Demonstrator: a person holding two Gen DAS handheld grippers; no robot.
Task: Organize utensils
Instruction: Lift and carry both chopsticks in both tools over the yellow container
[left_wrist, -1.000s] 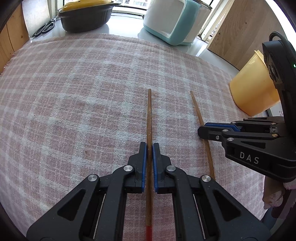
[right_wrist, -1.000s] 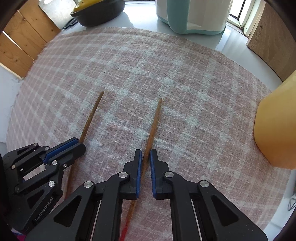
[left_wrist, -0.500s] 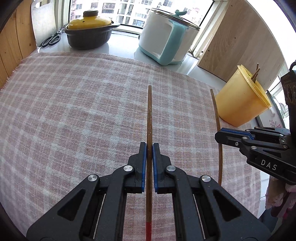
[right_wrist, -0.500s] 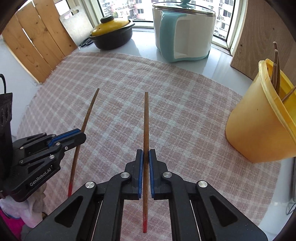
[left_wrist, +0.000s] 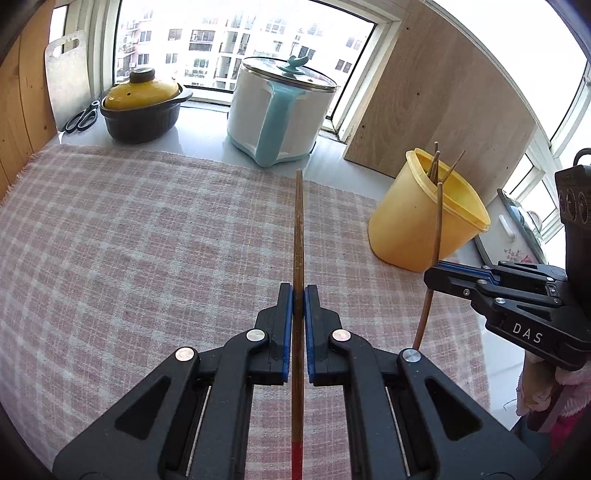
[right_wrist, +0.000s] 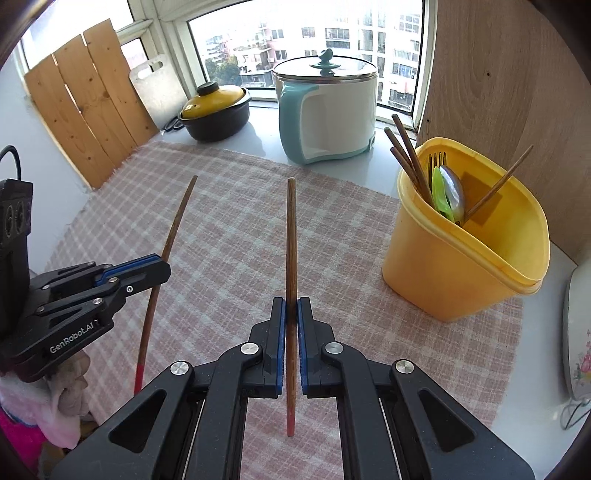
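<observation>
Blue pads of the left gripper (left_wrist: 298, 295) are pinched nearly together on a brown wooden chopstick (left_wrist: 297, 236) that runs straight ahead between the fingers, its red-tipped end trailing back under the jaws and its plain end raised clear of the cloth. Off to that gripper's right, the right gripper (right_wrist: 291, 306) is likewise clamped on a second chopstick (right_wrist: 291, 240), gripped partway along, red tip hanging back below the fingers and the other end pointing forward above the cloth. Beneath both lies a pink and white checked cloth (left_wrist: 129, 236). Ahead and to the right of the right gripper's fingers a yellow plastic utensil holder (right_wrist: 461, 273) stands on the cloth's far corner, apart from both held chopsticks; in it are several more brown chopsticks leaning against the walls, a metal fork, a metal spoon and a green plastic utensil. Further ahead, beyond the cloth on the pale counter, a white and teal electric pot (right_wrist: 327, 110) with a glass lid stands near the window, and left of it a dark casserole with a yellow lid (right_wrist: 216, 112), closed, its contents hidden.
</observation>
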